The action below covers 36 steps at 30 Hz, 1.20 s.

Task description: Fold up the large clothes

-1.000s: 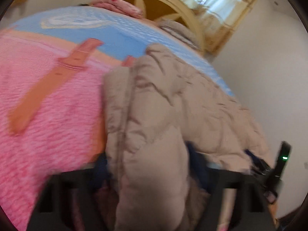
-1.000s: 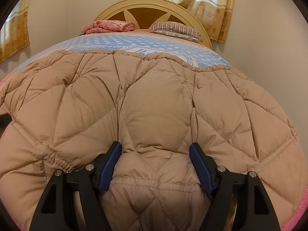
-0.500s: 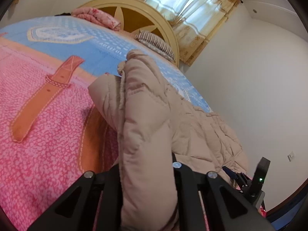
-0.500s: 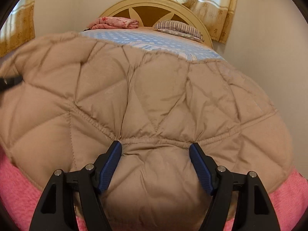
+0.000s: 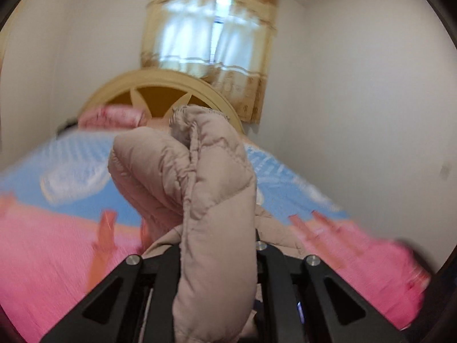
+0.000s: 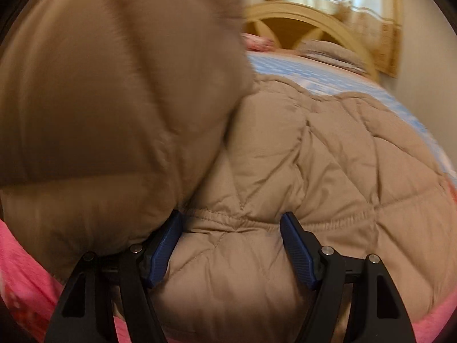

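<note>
A beige quilted puffer jacket (image 6: 328,157) lies spread on the bed. My left gripper (image 5: 217,245) is shut on a thick fold of the jacket (image 5: 217,188) and holds it raised above the bed; the fold hides the fingertips. In the right wrist view that lifted part (image 6: 114,85) hangs blurred at the upper left. My right gripper (image 6: 231,228) stands wide open low over the jacket's elastic hem (image 6: 217,217). Padded fabric bulges up between its blue pads (image 6: 164,245), with no visible pinch.
The bed cover is pink (image 5: 51,257) near me and blue (image 5: 128,154) farther off. At the head stand a wooden headboard (image 5: 154,91), a folded pink cloth (image 5: 111,115) and a striped pillow (image 6: 328,50). A white wall (image 5: 371,114) runs close along the right; a curtained window (image 5: 211,34) is behind.
My left gripper closed on the jacket fold, rolled and lifted it high off the bed. The right gripper slid along the jacket toward its hem, jaws unchanged; the raised flap now fills its left side.
</note>
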### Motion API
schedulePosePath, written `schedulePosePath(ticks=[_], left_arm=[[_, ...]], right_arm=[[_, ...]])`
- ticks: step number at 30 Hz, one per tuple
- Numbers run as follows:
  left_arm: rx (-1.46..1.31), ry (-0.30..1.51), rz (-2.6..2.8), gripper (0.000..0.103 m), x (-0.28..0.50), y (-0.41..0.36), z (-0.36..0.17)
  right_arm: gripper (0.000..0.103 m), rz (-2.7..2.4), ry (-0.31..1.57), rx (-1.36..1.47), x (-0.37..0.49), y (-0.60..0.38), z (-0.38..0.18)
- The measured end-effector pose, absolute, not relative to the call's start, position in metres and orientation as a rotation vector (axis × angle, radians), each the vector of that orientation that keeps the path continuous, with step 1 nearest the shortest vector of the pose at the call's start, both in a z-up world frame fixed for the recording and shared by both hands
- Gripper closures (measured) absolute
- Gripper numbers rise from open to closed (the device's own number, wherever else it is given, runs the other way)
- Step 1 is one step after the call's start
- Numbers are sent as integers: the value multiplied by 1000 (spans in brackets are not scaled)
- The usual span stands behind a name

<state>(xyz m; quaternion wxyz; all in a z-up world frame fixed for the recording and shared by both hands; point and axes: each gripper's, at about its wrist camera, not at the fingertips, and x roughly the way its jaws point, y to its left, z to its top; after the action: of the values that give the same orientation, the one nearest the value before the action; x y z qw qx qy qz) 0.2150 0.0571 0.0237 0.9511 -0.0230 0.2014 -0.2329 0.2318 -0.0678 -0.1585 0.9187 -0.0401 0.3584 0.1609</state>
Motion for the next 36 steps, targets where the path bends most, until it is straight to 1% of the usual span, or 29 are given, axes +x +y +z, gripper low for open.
schedulePosePath(ticks=[4, 8, 12, 16, 19, 22, 24, 26, 27, 31, 33, 34, 35, 36], left_arm=[[99, 409, -518, 93, 234, -23, 18], [200, 395, -559, 92, 248, -93, -1], [388, 372, -602, 92, 239, -156, -52], [523, 357, -689, 90, 224, -172, -95], [552, 347, -720, 88, 221, -168, -104], [566, 343, -707, 82, 225, -162, -108], [564, 344, -708, 74, 227, -161, -109], [575, 335, -708, 69, 226, -162, -112], [581, 327, -713, 64, 224, -161, -113], [610, 296, -711, 62, 218, -167, -119], [632, 289, -703, 52, 213, -172, -124], [648, 285, -703, 50, 209, -171, -124], [662, 286, -701, 45, 207, -172, -127], [681, 290, -693, 41, 205, -173, -129]], right_arm=[[32, 395, 725, 18, 231, -101, -161], [32, 521, 680, 145, 210, -152, -163], [32, 588, 646, 355, 182, -226, -169], [32, 547, 639, 490, 158, -288, -179], [32, 403, 599, 528, 142, -323, -175], [32, 277, 513, 578, 142, -350, -163], [32, 265, 469, 607, 154, -360, -152], [32, 281, 441, 629, 182, -372, -132], [32, 306, 433, 636, 193, -370, -124], [32, 383, 505, 625, 246, -354, -106], [32, 433, 581, 641, 260, -347, -113], [42, 454, 606, 625, 263, -347, -114], [57, 487, 629, 608, 269, -339, -117], [61, 480, 639, 601, 275, -335, -119]])
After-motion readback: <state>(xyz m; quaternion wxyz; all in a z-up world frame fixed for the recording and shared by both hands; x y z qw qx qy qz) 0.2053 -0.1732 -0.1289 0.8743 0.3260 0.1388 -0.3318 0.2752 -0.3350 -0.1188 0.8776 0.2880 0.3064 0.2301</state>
